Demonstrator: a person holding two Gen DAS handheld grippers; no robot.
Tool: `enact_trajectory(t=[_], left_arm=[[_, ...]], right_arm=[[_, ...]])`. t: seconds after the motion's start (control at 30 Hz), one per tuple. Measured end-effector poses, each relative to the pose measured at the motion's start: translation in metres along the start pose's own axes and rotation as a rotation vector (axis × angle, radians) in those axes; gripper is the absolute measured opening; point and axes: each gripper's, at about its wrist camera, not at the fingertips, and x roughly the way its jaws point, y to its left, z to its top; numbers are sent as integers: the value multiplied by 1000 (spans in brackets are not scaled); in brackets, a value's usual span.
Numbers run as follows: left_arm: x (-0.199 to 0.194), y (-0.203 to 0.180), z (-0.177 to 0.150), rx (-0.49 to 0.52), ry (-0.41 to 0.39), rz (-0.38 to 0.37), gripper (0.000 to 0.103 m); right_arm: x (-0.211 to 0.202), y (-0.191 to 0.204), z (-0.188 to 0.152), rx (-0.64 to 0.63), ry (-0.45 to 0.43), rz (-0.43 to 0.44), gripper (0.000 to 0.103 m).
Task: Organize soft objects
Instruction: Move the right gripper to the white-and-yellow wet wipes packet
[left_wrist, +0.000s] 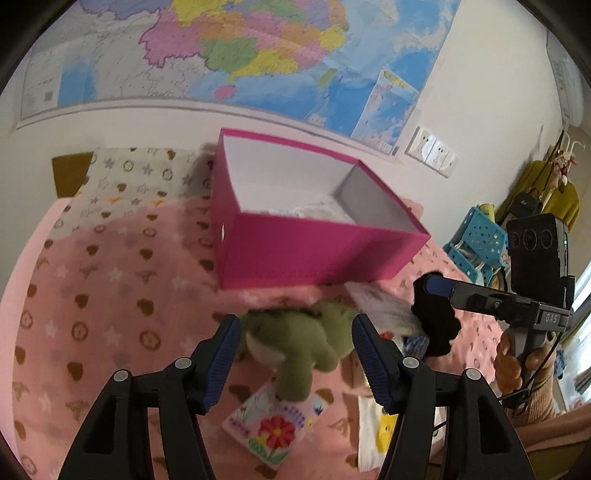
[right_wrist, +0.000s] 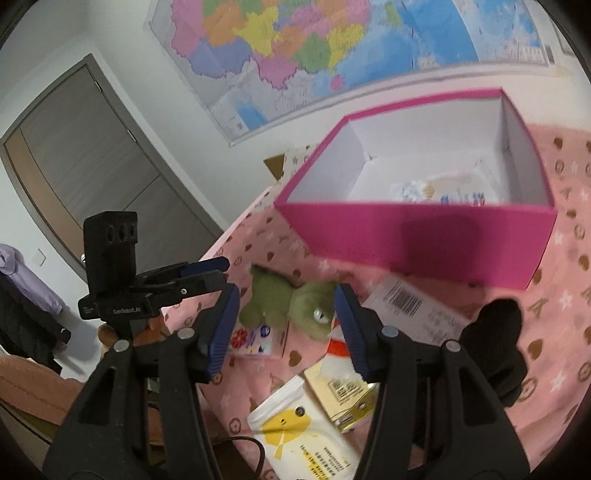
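The box (left_wrist: 317, 240) sits on my bed (left_wrist: 110, 295). Before it lies the plush (left_wrist: 299, 343). Packets (right_wrist: 306, 435) lie nearer me.

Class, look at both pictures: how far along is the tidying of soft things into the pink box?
Done: the pink box already holds a few light items. In hand: nothing; the left tool and right tool both stand open around the green plush toy. Left: the toy, a black cloth and packets on the bedspread.

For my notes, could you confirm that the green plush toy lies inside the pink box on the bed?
Not quite: the green plush toy lies outside the pink box, on the bedspread in front of it, as the left wrist view shows.
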Motion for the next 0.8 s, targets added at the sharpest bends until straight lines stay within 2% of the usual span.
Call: enact_trajectory(t=[0.2,0.4,0.63,0.8], left_arm=[[6,4,-17,-13,39,24,64],[10,4,-33,-34,69,-1,64],[8,-32,-52,47,109,-127,64],[20,-63,-67,146,165,-172,64]], right_arm=[[9,0,-19,26,44,21,56],[2,1,-32,36,65,24,56],[-30,-8,-61,73,75,-47,56],[-44,-17,-84,119,87,-118,56]])
